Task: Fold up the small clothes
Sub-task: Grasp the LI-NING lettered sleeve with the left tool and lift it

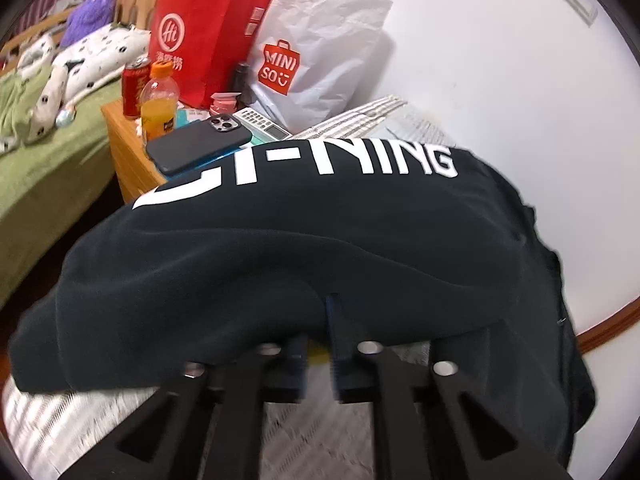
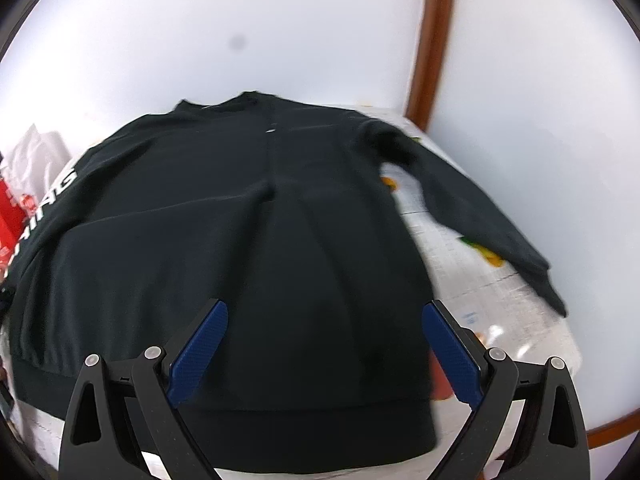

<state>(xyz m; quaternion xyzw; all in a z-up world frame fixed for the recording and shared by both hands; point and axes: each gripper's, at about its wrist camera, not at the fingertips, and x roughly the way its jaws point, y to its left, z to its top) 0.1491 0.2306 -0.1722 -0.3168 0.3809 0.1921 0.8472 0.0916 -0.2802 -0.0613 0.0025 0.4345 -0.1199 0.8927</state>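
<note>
Left wrist: left tool (image 1: 320,344) pinches sweatshirt (image 1: 280,248) beside phone (image 1: 196,140); right tool (image 2: 324,356) gapes wide, empty.

The left wrist camera sits right behind its own jaws, tilted downward, pressed close to the black long-sleeved sweatshirt with white lettering (image 1: 300,248), and looks past it toward a red paper shopping bag (image 1: 208,40) and the green-covered bed (image 1: 44,168). The right wrist camera also tilts down, a little farther back, over the garment's hem toward the white wall (image 2: 280,32). Both views share the sweatshirt and its lettered sleeve.
</note>
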